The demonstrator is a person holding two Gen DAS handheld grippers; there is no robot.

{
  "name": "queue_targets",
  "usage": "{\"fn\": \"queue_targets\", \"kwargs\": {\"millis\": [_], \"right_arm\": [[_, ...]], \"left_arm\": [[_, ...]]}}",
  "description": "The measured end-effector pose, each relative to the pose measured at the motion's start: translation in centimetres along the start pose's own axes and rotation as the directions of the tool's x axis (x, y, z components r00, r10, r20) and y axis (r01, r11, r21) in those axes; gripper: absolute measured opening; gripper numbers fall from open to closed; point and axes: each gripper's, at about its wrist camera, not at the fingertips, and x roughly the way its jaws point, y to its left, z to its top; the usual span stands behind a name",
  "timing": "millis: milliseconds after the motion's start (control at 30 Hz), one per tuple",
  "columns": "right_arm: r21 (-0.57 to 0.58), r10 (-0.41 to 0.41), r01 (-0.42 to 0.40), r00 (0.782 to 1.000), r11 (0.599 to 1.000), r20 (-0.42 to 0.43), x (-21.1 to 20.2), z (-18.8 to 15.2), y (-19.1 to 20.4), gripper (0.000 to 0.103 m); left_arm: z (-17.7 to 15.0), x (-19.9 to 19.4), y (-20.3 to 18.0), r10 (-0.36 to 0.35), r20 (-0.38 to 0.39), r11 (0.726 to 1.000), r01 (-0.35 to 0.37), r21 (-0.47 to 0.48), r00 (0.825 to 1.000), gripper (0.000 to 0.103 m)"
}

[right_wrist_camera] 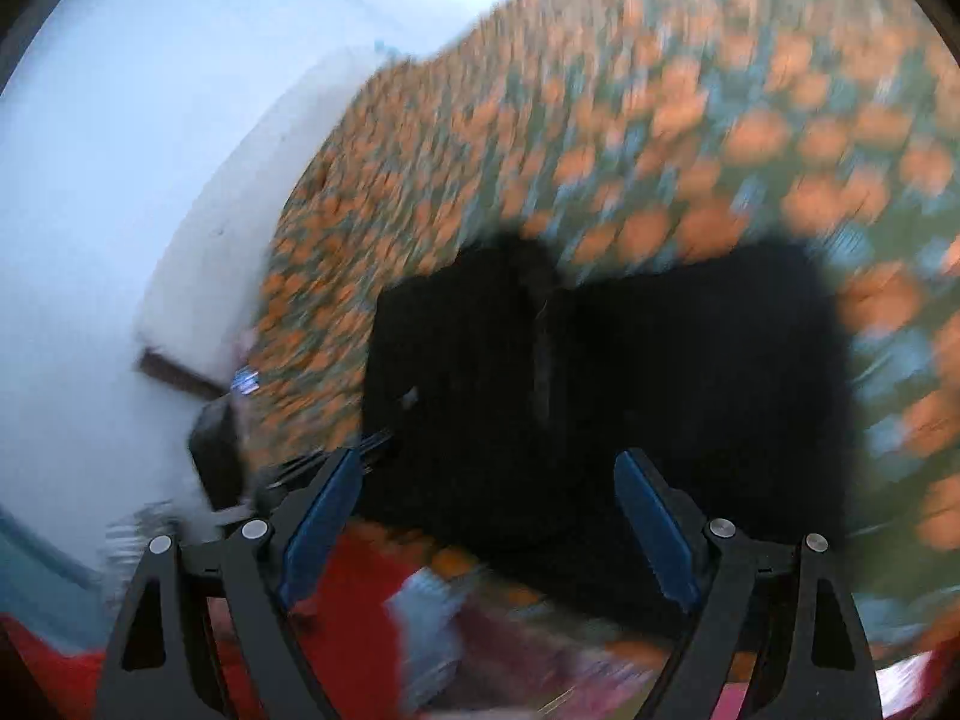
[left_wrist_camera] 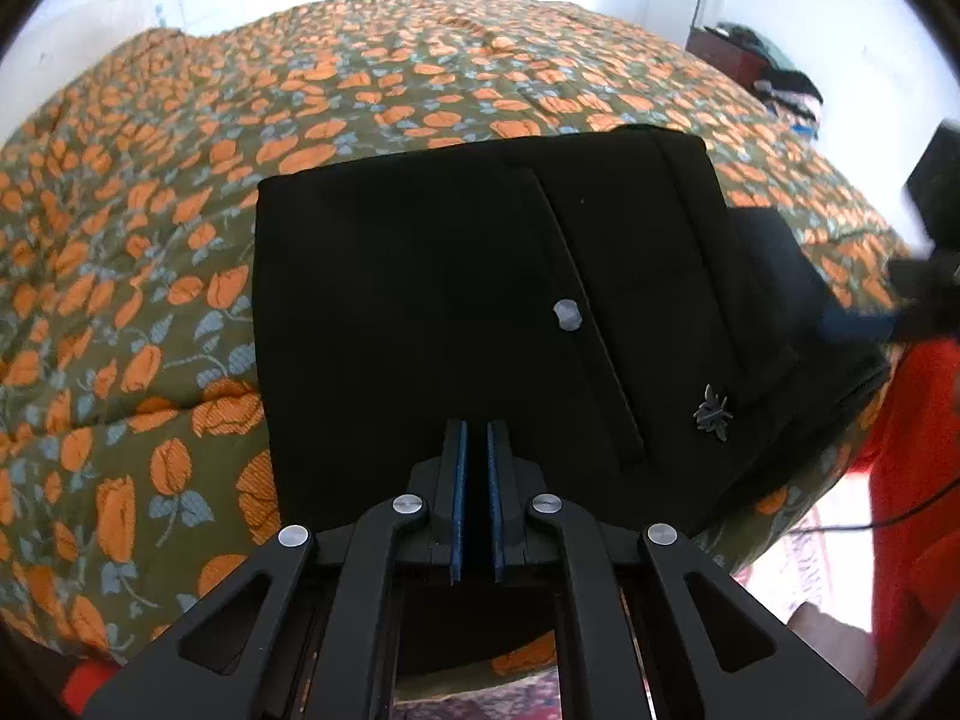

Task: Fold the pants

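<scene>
Nearest the lens, the left tool [left_wrist_camera: 475, 480] is clenched, its blue pads nearly touching with no cloth visibly between them; it hangs over the near edge of the pants [left_wrist_camera: 456, 312]. The right tool [right_wrist_camera: 489, 516] stands released, jaws wide, nothing held, in a blurred view.

The pants lie as a flat black packet on the bed [left_wrist_camera: 120, 300], at 12 o'clock from the left tool. Expect soft, light, limp cloth that sags when lifted; take hold at a folded edge or corner, clear of the button [left_wrist_camera: 567, 315] and pocket seam.

Beyond, the quilted bedspread is soft and yielding. At 1 o'clock, a dark cabinet [left_wrist_camera: 726, 57] stands against white walls.
</scene>
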Motion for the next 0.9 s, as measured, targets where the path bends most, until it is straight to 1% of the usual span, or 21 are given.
{"fn": "queue_targets", "kwargs": {"millis": [67, 100, 167, 233, 267, 300, 367, 400, 433, 500, 533, 567, 600, 633, 667, 700, 733, 767, 800, 867, 900], "right_arm": [[0.072, 0.03, -0.024, 0.996, 0.997, -0.081, 1.9, 0.0, -1.1, 0.082], [0.087, 0.017, -0.008, 0.995, 0.996, -0.099, 2.5, 0.1, -1.6, 0.08], [0.091, -0.011, 0.024, 0.991, 0.996, -0.135, 3.4, 0.2, -2.1, 0.077], [0.095, 0.0, 0.015, 0.988, 0.995, -0.155, 3.8, 0.5, -2.2, 0.075], [0.094, 0.014, 0.003, 0.984, 0.996, -0.178, 4.2, 0.5, -2.2, 0.074], [0.079, 0.018, 0.0, 0.975, 0.997, -0.222, 4.9, 0.7, -1.9, 0.073], [0.037, -0.02, 0.031, 0.961, 0.999, -0.275, 6.2, 1.0, -1.5, 0.07], [0.001, -0.064, 0.067, 0.951, 0.998, -0.302, 7.0, 1.1, -1.1, 0.07], [-0.019, -0.09, 0.089, 0.946, 0.996, -0.312, 7.5, 1.2, -0.9, 0.07], [-0.052, -0.125, 0.115, 0.943, 0.992, -0.309, 8.3, 1.4, -0.4, 0.07], [-0.058, -0.128, 0.116, 0.944, 0.992, -0.304, 8.6, 1.4, -0.2, 0.07], [-0.057, -0.115, 0.103, 0.948, 0.993, -0.296, 8.9, 1.4, 0.0, 0.062], [-0.06, -0.115, 0.102, 0.952, 0.993, -0.285, 8.9, 1.3, 0.1, 0.048], [-0.074, -0.13, 0.114, 0.954, 0.991, -0.27, 8.7, 1.3, 0.2, 0.033], [-0.077, -0.126, 0.11, 0.959, 0.991, -0.253, 8.6, 1.2, 0.5, 0.03], [-0.099, -0.133, 0.113, 0.965, 0.989, -0.226, 8.0, 1.0, 1.2, 0.029], [-0.119, -0.137, 0.114, 0.969, 0.986, -0.207, 7.5, 1.1, 1.9, 0.027], [-0.149, -0.128, 0.103, 0.977, 0.983, -0.171, 6.4, 1.1, 3.1, 0.025], [-0.164, -0.106, 0.083, 0.984, 0.983, -0.14, 5.5, 1.1, 4.2, 0.025], [-0.175, -0.059, 0.043, 0.994, 0.984, -0.09, 3.4, 1.8, 5.6, 0.024], [-0.192, -0.036, 0.024, 0.998, 0.981, -0.057, 1.9, 2.2, 6.7, 0.024]], "left_arm": [[0.0, -0.1, 0.9, -0.034, 0.001, 0.999, 0.034, -0.04, 0.999, 0.004], [0.0, -0.2, 1.0, -0.041, 0.002, 0.998, 0.041, -0.045, 0.999, 0.004], [-0.1, -0.4, 0.8, -0.033, 0.006, 0.999, 0.033, -0.033, 0.999, 0.004], [-0.2, -0.4, 0.5, -0.021, 0.01, 1.0, 0.021, -0.023, 1.0, 0.004], [-0.3, -0.4, 0.4, -0.019, 0.01, 1.0, 0.019, -0.023, 1.0, 0.004], [-0.3, -0.2, 0.7, -0.021, 0.011, 0.999, 0.021, -0.028, 1.0, 0.004], [-0.2, 0.0, 1.0, -0.028, 0.01, 0.999, 0.028, -0.037, 1.0, 0.004], [-0.2, 0.0, 1.1, -0.031, 0.009, 0.999, 0.032, -0.043, 0.999, 0.004], [-0.2, 0.0, 1.1, -0.033, 0.009, 0.998, 0.033, -0.047, 0.999, 0.004], [-0.2, 0.1, 1.2, -0.03, 0.012, 0.998, 0.031, -0.048, 0.999, 0.004], [-0.3, 0.1, 1.1, -0.026, 0.016, 0.999, 0.027, -0.045, 1.0, 0.004], [-0.3, 0.0, 1.1, -0.017, 0.025, 0.999, 0.018, -0.041, 1.0, 0.004], [-0.3, -0.2, 1.2, -0.016, 0.032, 0.999, 0.018, -0.039, 0.999, 0.005], [-0.2, -0.8, 1.2, 0.0, 0.055, 0.999, 0.003, -0.042, 0.998, 0.007], [-0.1, -1.7, 1.4, 0.034, 0.091, 0.998, -0.029, -0.057, 0.995, 0.009], [0.0, -2.4, 1.6, 0.053, 0.119, 0.996, -0.044, -0.074, 0.991, 0.013], [0.1, -3.9, 2.3, 0.069, 0.179, 0.992, -0.048, -0.119, 0.981, 0.015], [0.1, -4.8, 2.8, 0.076, 0.213, 0.988, -0.045, -0.149, 0.974, 0.02], [0.1, -6.3, 3.8, 0.099, 0.268, 0.978, -0.044, -0.204, 0.958, 0.023], [-0.3, -8.0, 5.1, 0.149, 0.315, 0.962, -0.064, -0.265, 0.937, 0.023], [-0.4, -8.4, 5.5, 0.166, 0.323, 0.957, -0.073, -0.28, 0.932, 0.023]]}}
